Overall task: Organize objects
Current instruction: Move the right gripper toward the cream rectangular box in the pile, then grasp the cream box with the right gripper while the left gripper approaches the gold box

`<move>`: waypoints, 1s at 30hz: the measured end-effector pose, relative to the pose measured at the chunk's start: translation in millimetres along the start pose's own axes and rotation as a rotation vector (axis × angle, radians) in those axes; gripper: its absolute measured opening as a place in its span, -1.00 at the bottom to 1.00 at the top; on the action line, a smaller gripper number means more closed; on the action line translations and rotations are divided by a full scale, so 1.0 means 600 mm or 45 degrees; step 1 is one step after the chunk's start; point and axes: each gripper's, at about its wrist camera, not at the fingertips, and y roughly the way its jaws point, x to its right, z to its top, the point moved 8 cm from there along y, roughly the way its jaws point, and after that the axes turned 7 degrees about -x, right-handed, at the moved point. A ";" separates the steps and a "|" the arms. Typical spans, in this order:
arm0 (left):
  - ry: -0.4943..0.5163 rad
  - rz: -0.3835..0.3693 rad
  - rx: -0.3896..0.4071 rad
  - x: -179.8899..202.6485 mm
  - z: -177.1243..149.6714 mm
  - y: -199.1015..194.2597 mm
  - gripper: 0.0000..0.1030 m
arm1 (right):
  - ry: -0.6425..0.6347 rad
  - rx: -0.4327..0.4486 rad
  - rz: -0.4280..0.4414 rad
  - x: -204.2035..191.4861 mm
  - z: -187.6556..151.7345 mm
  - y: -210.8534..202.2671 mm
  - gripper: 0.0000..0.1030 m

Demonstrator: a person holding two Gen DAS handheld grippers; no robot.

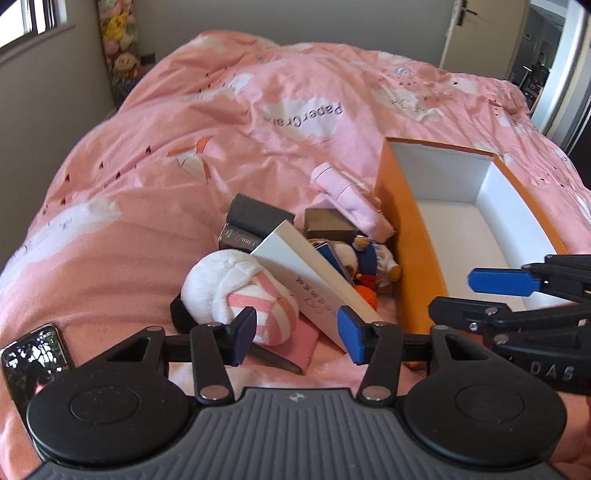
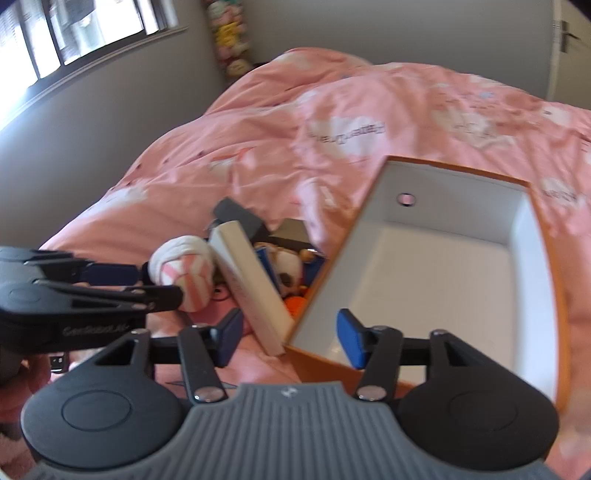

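An empty orange box with a white inside [image 1: 461, 225] [image 2: 436, 266] lies on the pink bed. Left of it is a pile: a white and pink striped plush ball [image 1: 240, 295] [image 2: 184, 273], a long white box [image 1: 306, 280] [image 2: 251, 280], dark small boxes [image 1: 255, 218], a small doll [image 1: 373, 258] and a pink cloth [image 1: 347, 195]. My left gripper [image 1: 297, 332] is open and empty, just in front of the plush ball and white box. My right gripper [image 2: 291, 339] is open and empty over the orange box's near corner; it also shows in the left wrist view [image 1: 480, 291].
A phone [image 1: 33, 362] lies on the bed at the near left. The pink duvet [image 1: 221, 129] covers the whole bed. A window [image 2: 74, 37] and stacked plush toys [image 1: 122, 48] are at the far left wall, a door [image 1: 480, 29] at the far right.
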 end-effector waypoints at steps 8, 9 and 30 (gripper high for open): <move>-0.092 -0.013 -0.087 -0.057 0.036 0.038 0.00 | -0.307 -0.156 0.100 -0.046 0.053 0.105 -0.37; -0.099 -0.022 -0.088 -0.060 0.042 0.040 0.00 | -0.325 -0.182 0.112 -0.048 0.056 0.120 -0.39; -0.017 0.037 -0.142 -0.064 0.087 0.107 -0.02 | -0.493 -0.512 0.247 -0.068 0.070 0.267 -0.27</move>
